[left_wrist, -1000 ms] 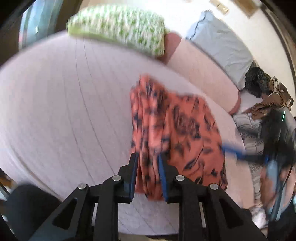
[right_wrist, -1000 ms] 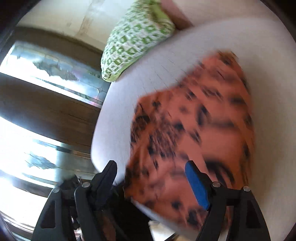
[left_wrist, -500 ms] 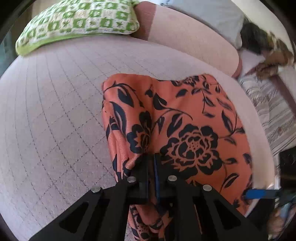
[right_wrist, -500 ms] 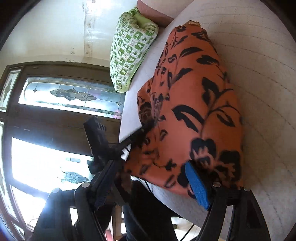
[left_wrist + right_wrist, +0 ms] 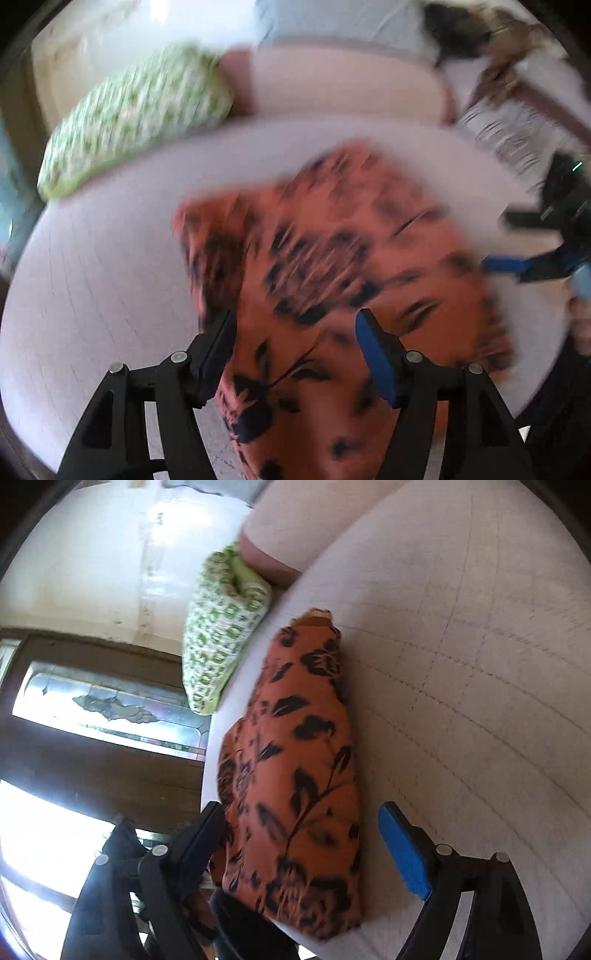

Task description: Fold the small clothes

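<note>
A quilted pale bed fills both wrist views, stretching ahead of and beneath the two hand-held grippers. On it, directly ahead of both tools, lies the orange flowered garment, doubled over into a long, narrow bundle whose near end reaches the bed's edge and whose far end points toward a green-and-white checked pillow. Beyond the pillow sits a pink bolster, with a loose heap of other laundry farther off to the right of the left tool.

The left hand-held gripper stands above the garment's near end; its jaws have just been opening and now stand apart, the cloth lying beneath and between them with neither pad pressing on it, though this view is smeared by motion. The right hand-held gripper is also wide apart, its jaws having just spread a little further; the garment's near corner lies between them, the blue pad clear of the cloth and the black finger just beside its edge.

Judging by the layout, at least one fold is down and both tools have let go. The bundle looks lumpy and uneven, so smoothing or a further crosswise fold likely remains.
</note>
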The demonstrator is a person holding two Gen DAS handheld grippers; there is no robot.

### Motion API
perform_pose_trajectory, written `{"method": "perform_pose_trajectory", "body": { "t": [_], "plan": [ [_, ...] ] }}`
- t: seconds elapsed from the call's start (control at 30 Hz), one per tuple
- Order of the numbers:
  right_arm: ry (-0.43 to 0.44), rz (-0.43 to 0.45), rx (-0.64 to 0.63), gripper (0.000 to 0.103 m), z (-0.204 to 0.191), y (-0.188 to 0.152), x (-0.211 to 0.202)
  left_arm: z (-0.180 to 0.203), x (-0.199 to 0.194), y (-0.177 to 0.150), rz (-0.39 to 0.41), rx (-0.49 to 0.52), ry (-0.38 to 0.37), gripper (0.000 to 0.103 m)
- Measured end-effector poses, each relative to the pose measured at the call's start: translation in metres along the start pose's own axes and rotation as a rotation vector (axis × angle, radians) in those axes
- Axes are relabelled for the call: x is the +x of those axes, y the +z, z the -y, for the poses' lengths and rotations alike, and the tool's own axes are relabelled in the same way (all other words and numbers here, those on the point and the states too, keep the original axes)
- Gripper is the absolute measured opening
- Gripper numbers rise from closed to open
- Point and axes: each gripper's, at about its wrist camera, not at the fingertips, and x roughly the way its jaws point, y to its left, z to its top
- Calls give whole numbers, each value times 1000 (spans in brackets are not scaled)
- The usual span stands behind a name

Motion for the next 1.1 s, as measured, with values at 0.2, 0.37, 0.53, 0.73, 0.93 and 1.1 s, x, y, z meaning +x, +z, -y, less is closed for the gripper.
{"method": "perform_pose_trajectory", "body": {
  "t": [0.2,0.37,0.53,0.73,0.93,1.1],
  "plan": [
    [-40,-105,-7,52,-3,4,46,-10,8,-12,41,3,-13,70],
    [-143,-103,4,47,7,-1,51,-3,13,-21,64,7,-28,70],
    [-45,-21,1,81,-12,19,22,-6,11,-19,75,-16,-48,70],
    [-93,-66,49,63,-1,70,63,-8,13,-18,79,-30,-59,70],
    [-182,-22,74,37,12,58,67,-11,15,-18,85,-37,-81,70],
    [-157,22,37,65,2,48,43,-15,8,-16,85,-74,-94,70]
  ]
}}
